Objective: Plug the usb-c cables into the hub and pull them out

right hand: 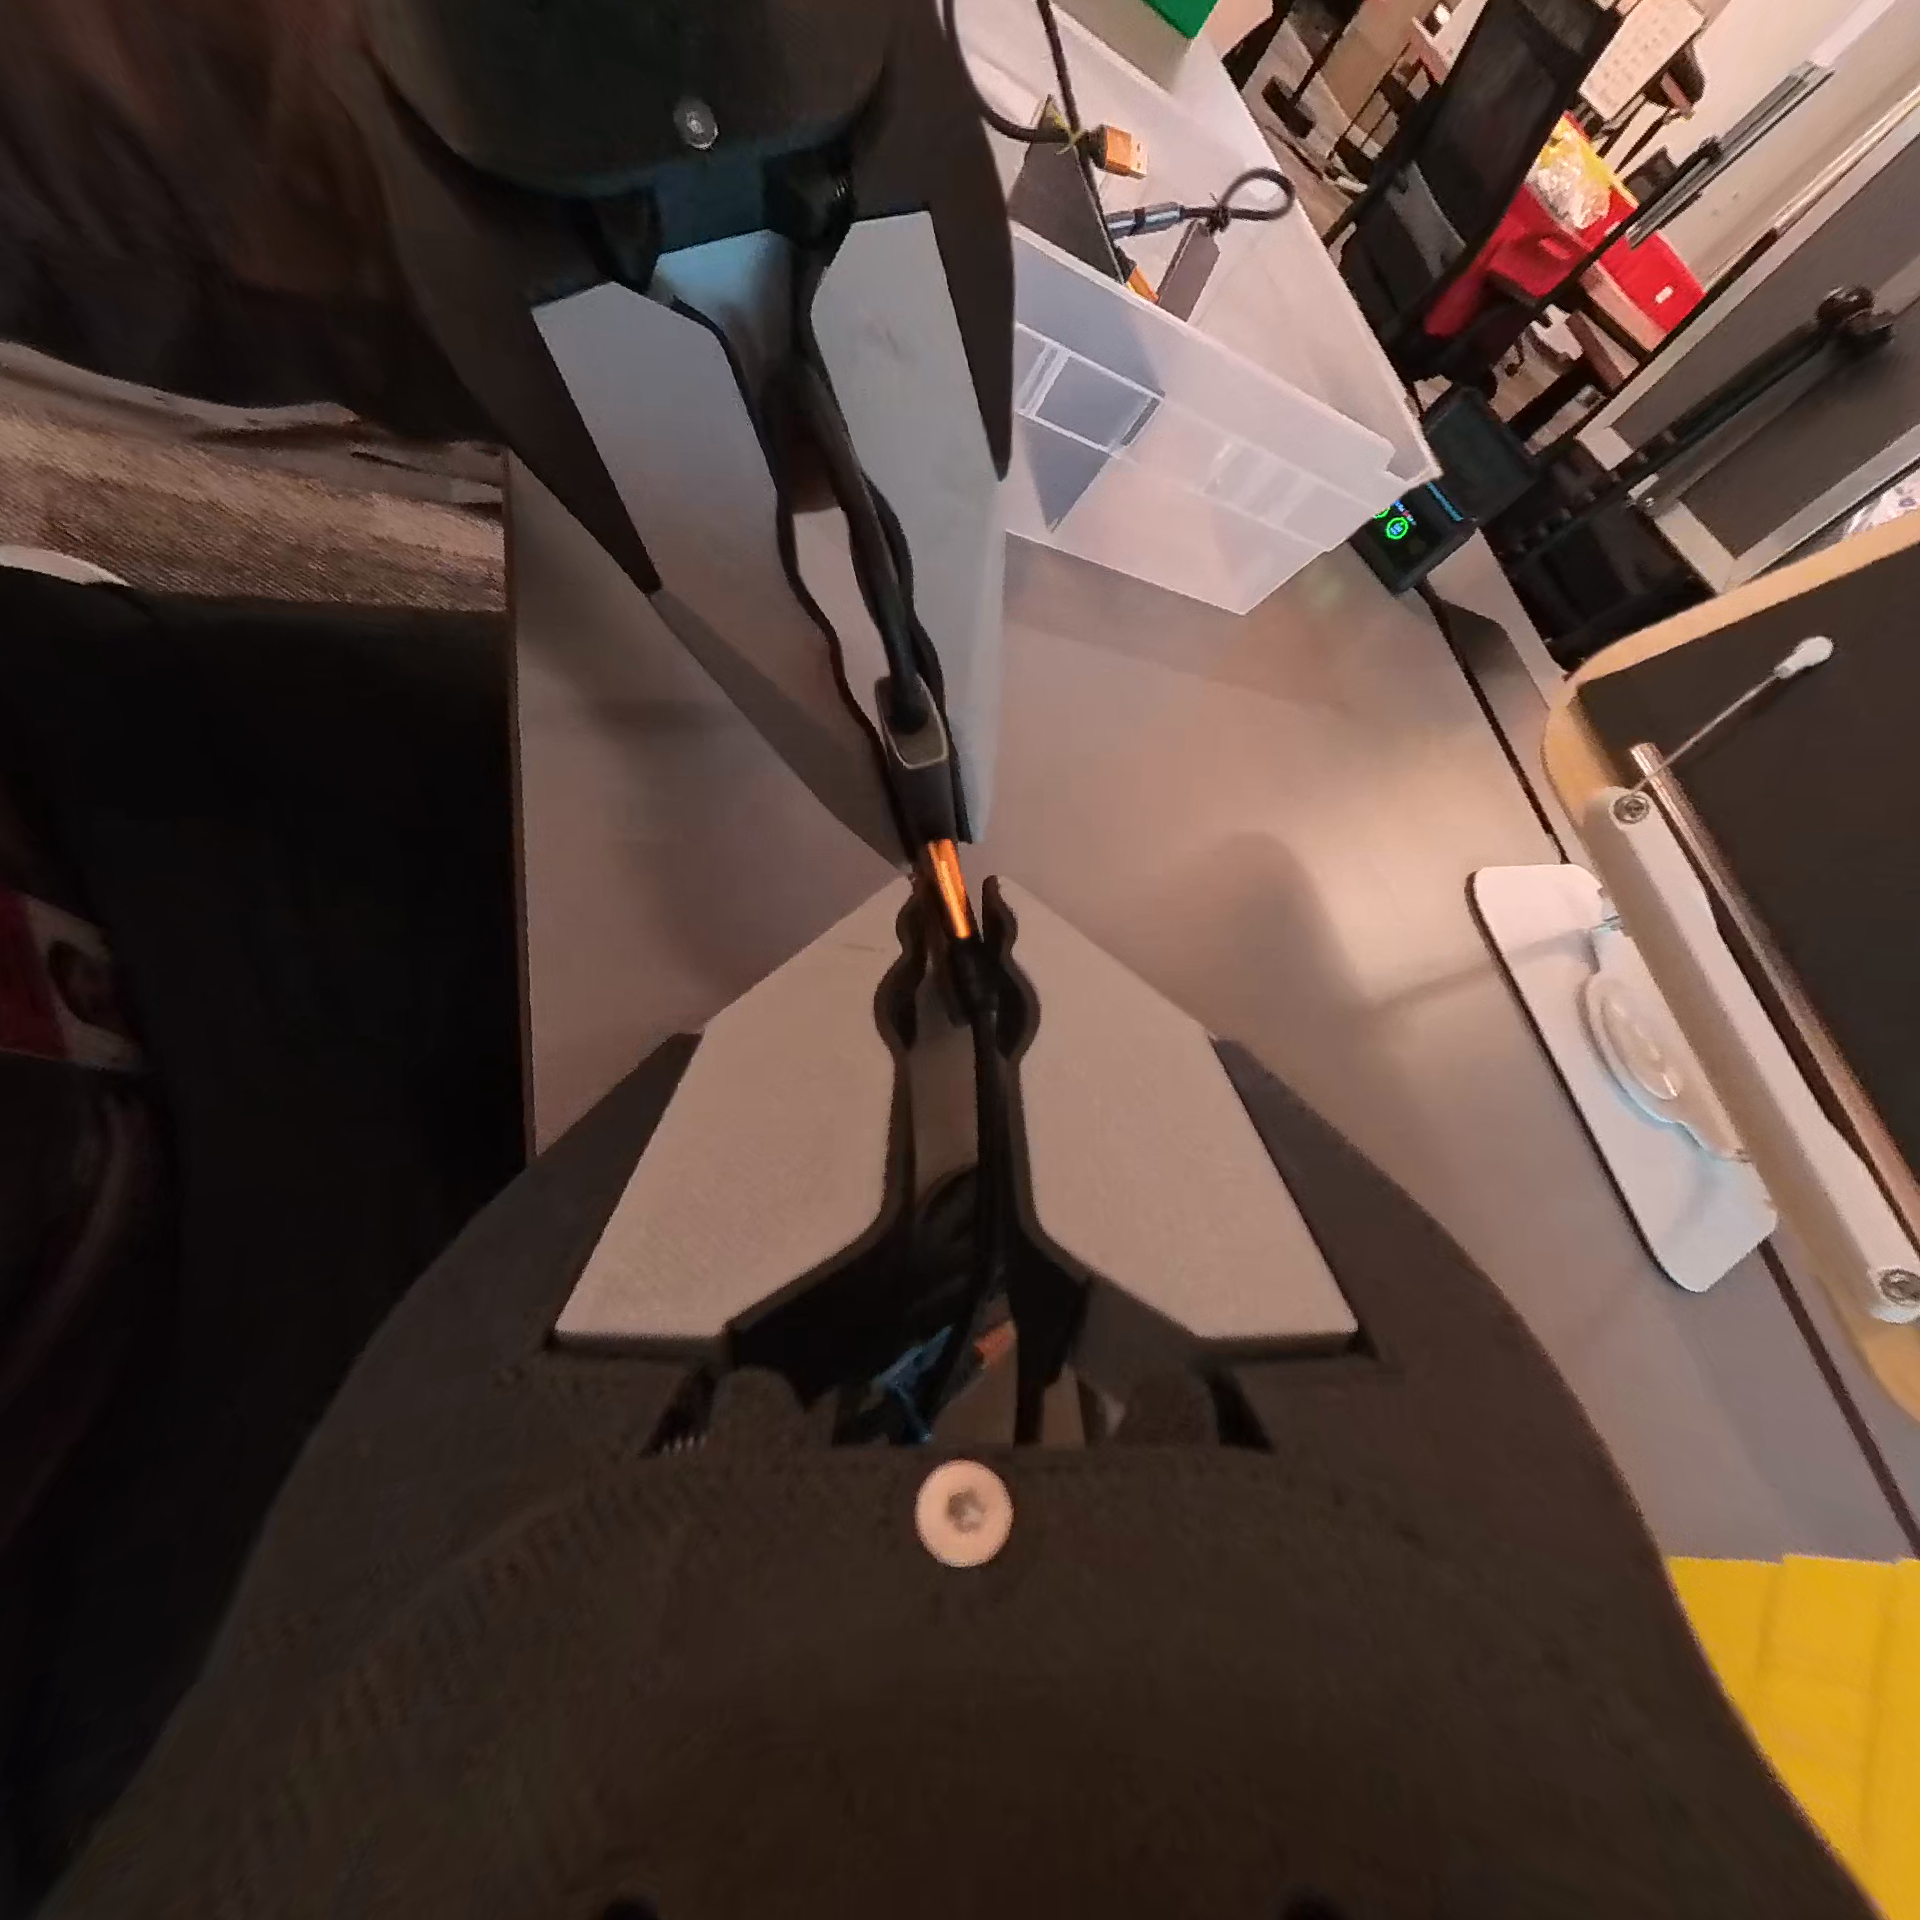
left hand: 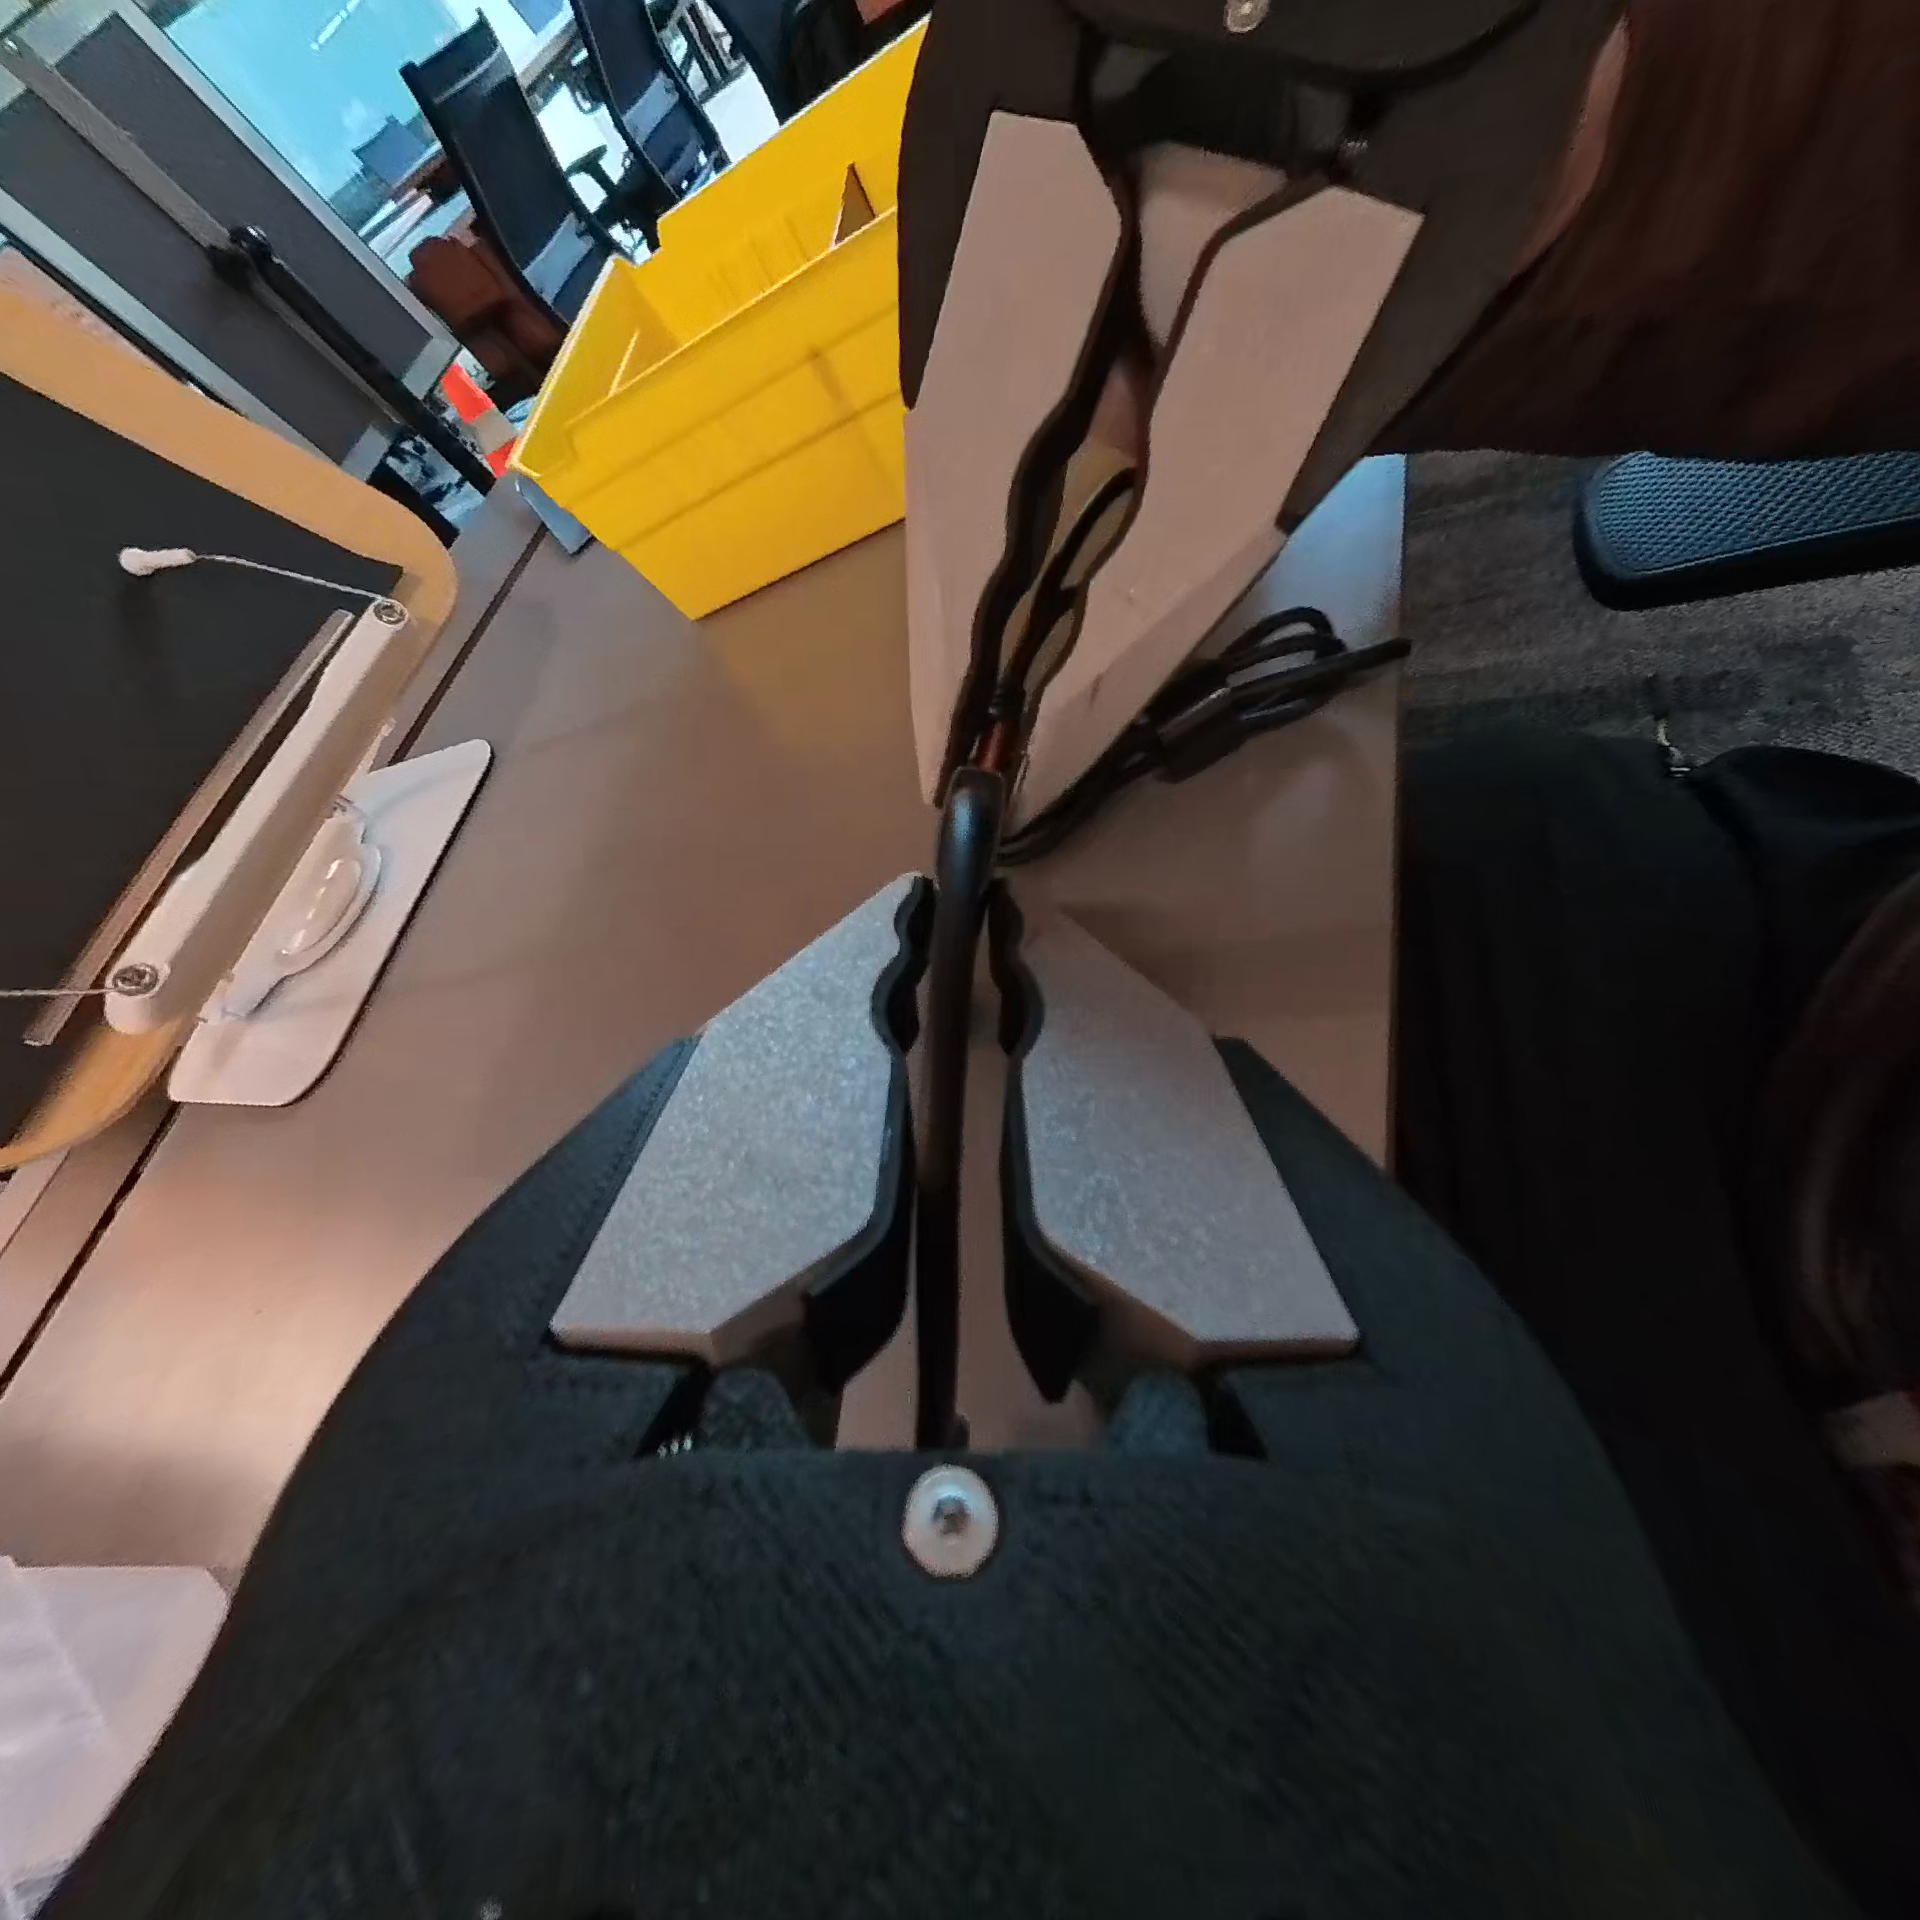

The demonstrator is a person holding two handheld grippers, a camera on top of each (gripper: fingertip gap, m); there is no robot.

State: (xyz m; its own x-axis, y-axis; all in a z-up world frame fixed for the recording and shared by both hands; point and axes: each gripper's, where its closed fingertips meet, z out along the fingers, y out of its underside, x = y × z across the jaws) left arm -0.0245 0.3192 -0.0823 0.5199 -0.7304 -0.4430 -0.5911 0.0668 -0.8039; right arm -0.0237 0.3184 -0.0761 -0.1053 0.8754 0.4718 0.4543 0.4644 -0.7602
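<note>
No brand or label can be read in either view; the small black device [right hand: 1423,520] beside the clear plastic bin [right hand: 1195,436] shows a lit green screen, too small to make out.

The left claw [left hand: 961,899] is clamped on a black cable [left hand: 940,1091] that runs up between its fingers; the right claw [left hand: 987,769] faces it tip to tip, clamped on an orange-tipped usb-c plug [right hand: 951,899]; from the right wrist view the left claw [right hand: 930,831] holds the grey hub [right hand: 914,764] at its tip, and the plug meets the hub's end, though whether it is seated I cannot tell; the right claw [right hand: 951,914] grips the plug just behind its orange metal.

Only the left wrist view shows the yellow bin [left hand: 727,416] in full on the surface [left hand: 644,831], and a bundle of black cables [left hand: 1226,707] lying near the surface's edge; only the right wrist view shows the clear bin with spare cables in it, one orange-ended; both views catch the white pad [left hand: 322,914] at the foot of a dark board [left hand: 125,675], seen from opposite sides.
</note>
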